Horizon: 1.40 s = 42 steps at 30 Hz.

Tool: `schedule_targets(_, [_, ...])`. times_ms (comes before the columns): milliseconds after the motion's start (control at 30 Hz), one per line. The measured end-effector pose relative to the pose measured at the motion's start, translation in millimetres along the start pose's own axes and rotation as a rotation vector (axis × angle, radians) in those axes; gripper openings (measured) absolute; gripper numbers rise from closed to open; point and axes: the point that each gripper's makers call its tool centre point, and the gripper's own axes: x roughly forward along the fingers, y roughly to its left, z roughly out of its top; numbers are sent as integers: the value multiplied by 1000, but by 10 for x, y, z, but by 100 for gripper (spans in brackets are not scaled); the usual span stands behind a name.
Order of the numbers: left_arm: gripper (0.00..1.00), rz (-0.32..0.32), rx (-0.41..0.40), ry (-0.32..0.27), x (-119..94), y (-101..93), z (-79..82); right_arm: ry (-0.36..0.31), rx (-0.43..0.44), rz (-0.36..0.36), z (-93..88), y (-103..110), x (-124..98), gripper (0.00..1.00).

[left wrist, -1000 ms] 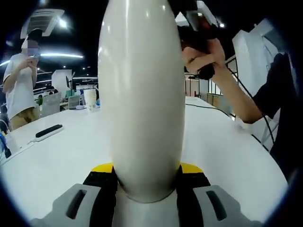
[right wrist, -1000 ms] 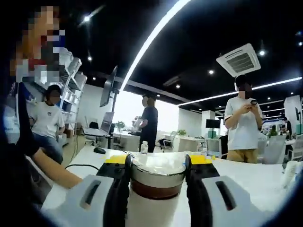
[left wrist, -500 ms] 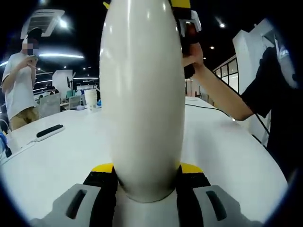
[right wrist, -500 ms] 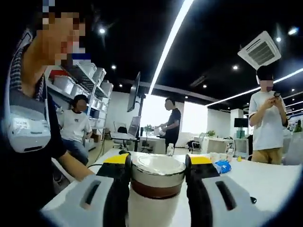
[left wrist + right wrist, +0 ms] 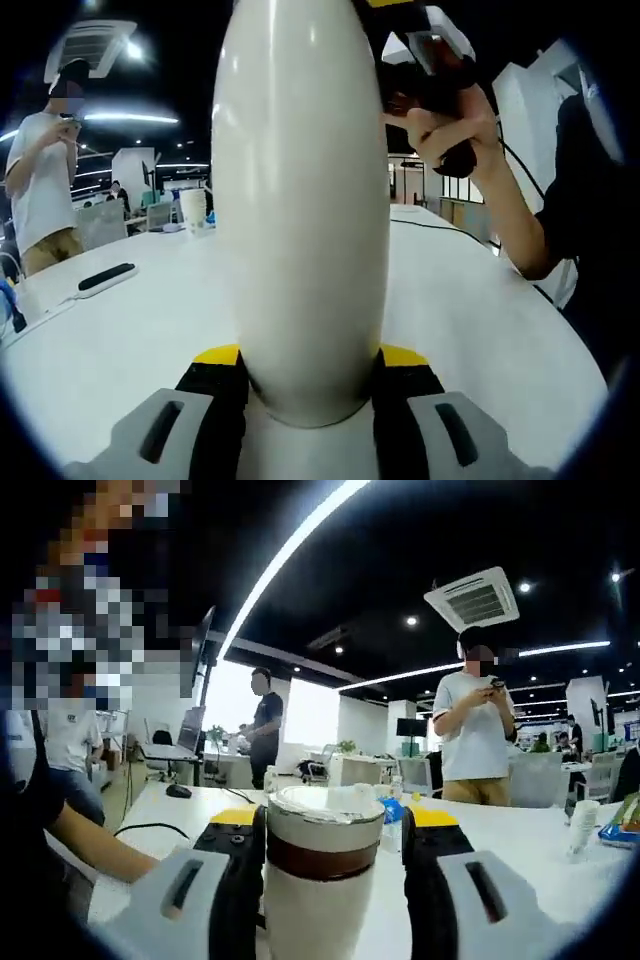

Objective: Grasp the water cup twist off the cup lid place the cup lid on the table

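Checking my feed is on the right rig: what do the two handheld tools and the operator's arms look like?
Each tool has two black jaws with yellow pads at the tips, set in light grey housings with slotted openings; see the left tool and the right tool. In the left gripper view, the right tool shows yellow, white and black parts with a thin black cable trailing. The person wears a dark short sleeve.
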Motion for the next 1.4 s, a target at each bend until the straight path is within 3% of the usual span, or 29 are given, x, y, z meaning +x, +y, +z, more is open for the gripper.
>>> schedule_targets(100, [50, 1, -2, 1, -4, 22, -11, 1, 7, 37, -4, 67, 36, 49])
schedule_targets(200, [50, 1, -5, 2, -6, 32, -17, 14, 4, 22, -11, 59, 55, 49])
schedule_targets(267, [50, 0, -6, 2, -6, 45, -21, 9, 11, 51, -11, 56, 51, 48])
schedule_targets(733, [50, -22, 0, 3, -2, 61, -29, 24, 57, 524, -12, 165, -27, 48])
schedule_targets(867, [50, -21, 1, 3, 0, 49, -25, 0, 65, 581, -11, 160, -49, 48])
schedule_targets(1000, [50, -20, 1, 2, -2, 42, -24, -14, 79, 584, -6, 171, -59, 48])
schedule_targets(1100, [50, -21, 1, 2, -2, 35, -24, 11, 111, 530, -36, 164, -94, 49])
schedule_targets(1167, [50, -21, 2, 2, -3, 30, -24, 24, 116, 508, -55, 191, -136, 58])
schedule_targets(1233, [50, -20, 3, 3, -4, 27, -24, -12, 176, 457, 64, 254, -200, 67])
schedule_targets(1300, [50, -21, 5, 1, -3, 22, -22, -7, 134, 377, 99, 242, -231, 70])
schedule_targets(1400, [50, -21, 5, 2, -6, 15, -22, -37, 19, 164, 192, 97, -247, 69])
